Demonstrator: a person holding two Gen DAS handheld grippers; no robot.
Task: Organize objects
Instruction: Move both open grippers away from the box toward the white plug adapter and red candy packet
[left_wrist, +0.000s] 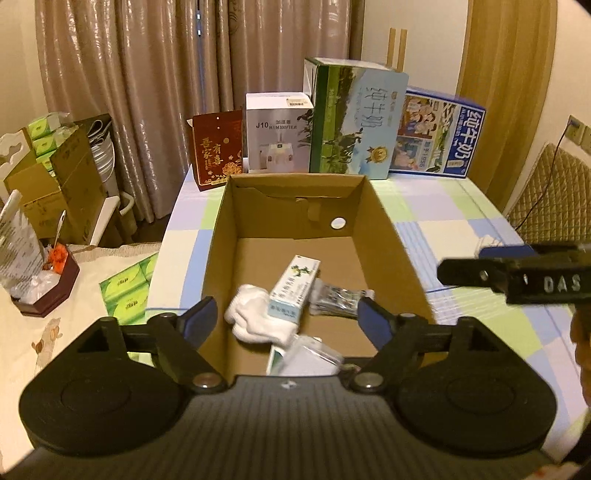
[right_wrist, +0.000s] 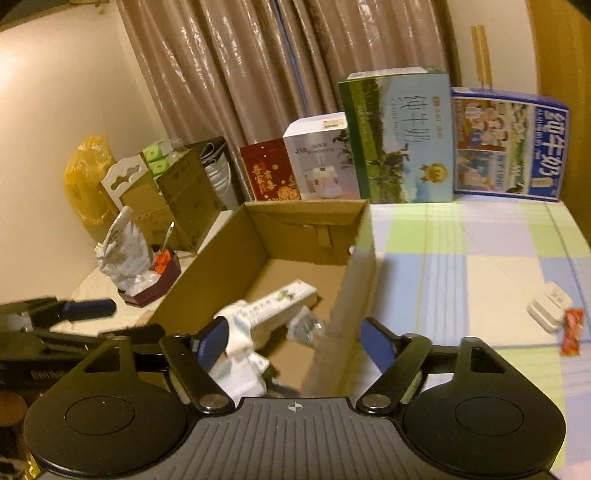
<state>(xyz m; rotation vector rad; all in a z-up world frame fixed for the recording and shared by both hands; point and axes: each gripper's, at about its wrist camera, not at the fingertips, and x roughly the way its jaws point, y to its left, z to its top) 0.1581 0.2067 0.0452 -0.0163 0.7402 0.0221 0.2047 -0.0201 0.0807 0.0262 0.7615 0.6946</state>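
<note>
- Both claws, the left gripper (left_wrist: 286, 319) and the right gripper (right_wrist: 291, 338), are seen spread, nothing pinched.
- A white sock (left_wrist: 251, 314) and slim carton (left_wrist: 293, 288) are shown inside the open cardboard box (left_wrist: 384, 236).
- Only the right view shows a red packet (right_wrist: 571, 332) on the checked tablecloth (right_wrist: 480, 266), far right.

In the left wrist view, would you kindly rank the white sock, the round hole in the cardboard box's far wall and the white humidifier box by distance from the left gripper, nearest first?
From the left gripper:
1. White sock, in the cardboard box, close by the left finger.
2. Round hole, in the far wall.
3. Humidifier box, standing beyond the box near the curtain.
</note>
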